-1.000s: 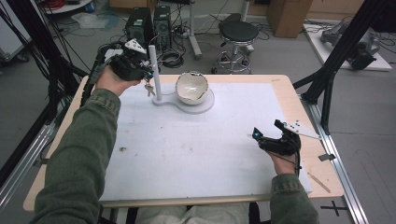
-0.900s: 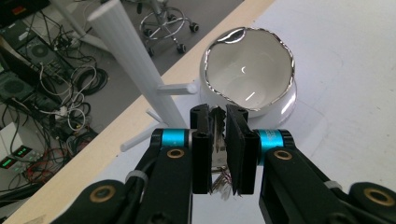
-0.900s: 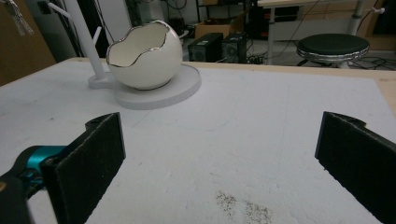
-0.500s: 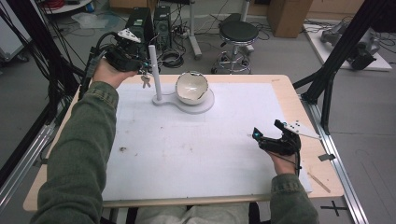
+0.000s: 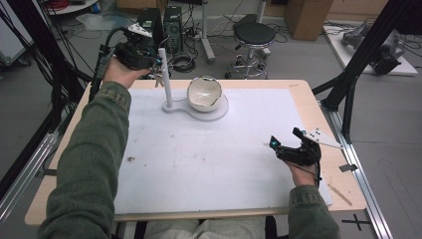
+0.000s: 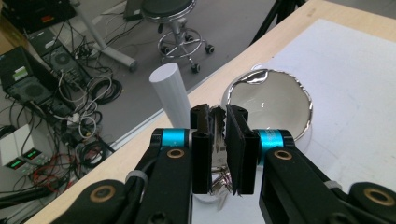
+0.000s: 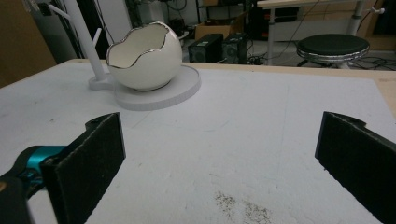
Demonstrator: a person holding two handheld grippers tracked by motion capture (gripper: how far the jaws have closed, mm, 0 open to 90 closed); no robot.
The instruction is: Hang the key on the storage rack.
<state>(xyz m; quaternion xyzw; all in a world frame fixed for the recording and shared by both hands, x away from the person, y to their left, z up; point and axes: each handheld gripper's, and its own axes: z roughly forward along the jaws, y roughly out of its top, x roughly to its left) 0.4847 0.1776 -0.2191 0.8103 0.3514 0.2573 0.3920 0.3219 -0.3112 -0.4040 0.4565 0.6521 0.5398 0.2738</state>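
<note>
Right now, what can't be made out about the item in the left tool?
- Held metal item: left gripper view, the black jaws cover most of it; a key or a pendant, I can't tell.
- Same item in the high view: too small, hidden behind the left tool beside the white post.
- Bottom of the egg-shaped bowl: cut off by the jaws.

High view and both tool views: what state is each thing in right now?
Left tool: shut on a small shiny metal piece, up beside the white post.
Right tool: open, nothing between its pads.
Egg-shaped bowl: upright on its round white base, looks empty.
White post: standing upright.
</note>
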